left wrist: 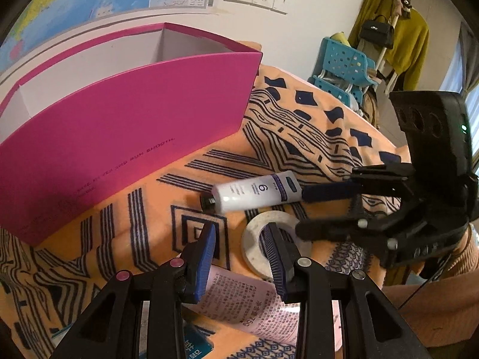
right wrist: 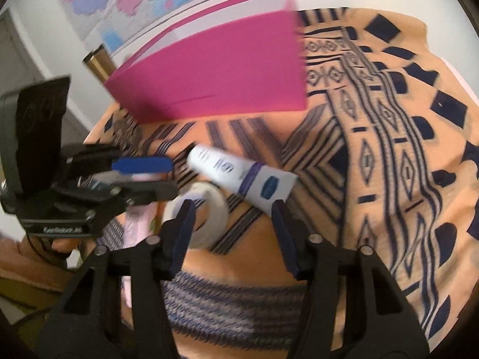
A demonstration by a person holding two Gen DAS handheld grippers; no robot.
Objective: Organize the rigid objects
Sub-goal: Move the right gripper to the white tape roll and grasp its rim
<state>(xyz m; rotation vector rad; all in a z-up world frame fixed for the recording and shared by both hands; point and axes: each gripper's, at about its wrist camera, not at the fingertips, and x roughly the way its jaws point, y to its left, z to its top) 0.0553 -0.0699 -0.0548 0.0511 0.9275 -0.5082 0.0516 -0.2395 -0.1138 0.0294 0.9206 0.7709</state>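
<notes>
A white tube [left wrist: 254, 193] with a black cap and purple band lies on the orange patterned blanket [left wrist: 299, 119], in front of the open magenta box [left wrist: 134, 137]. A white tape roll [left wrist: 250, 248] lies just nearer than the tube. My left gripper [left wrist: 241, 230] is shut on a pink-white printed carton [left wrist: 239, 299] low between its pads. My right gripper [right wrist: 233, 206] stands open. The flat end of the tube [right wrist: 269, 185] sits just ahead of its tips, and its left finger is over the tape roll [right wrist: 215, 209]. From the left wrist, the right gripper [left wrist: 300, 211] reaches in from the right.
The magenta box [right wrist: 215, 74] stands at the back against the wall with the map. A teal carton [left wrist: 194, 347] lies under my left gripper. A blue plastic rack [left wrist: 344, 68] and a coat stand [left wrist: 398, 39] are beyond the blanket, and a cardboard box [left wrist: 434, 308] at lower right.
</notes>
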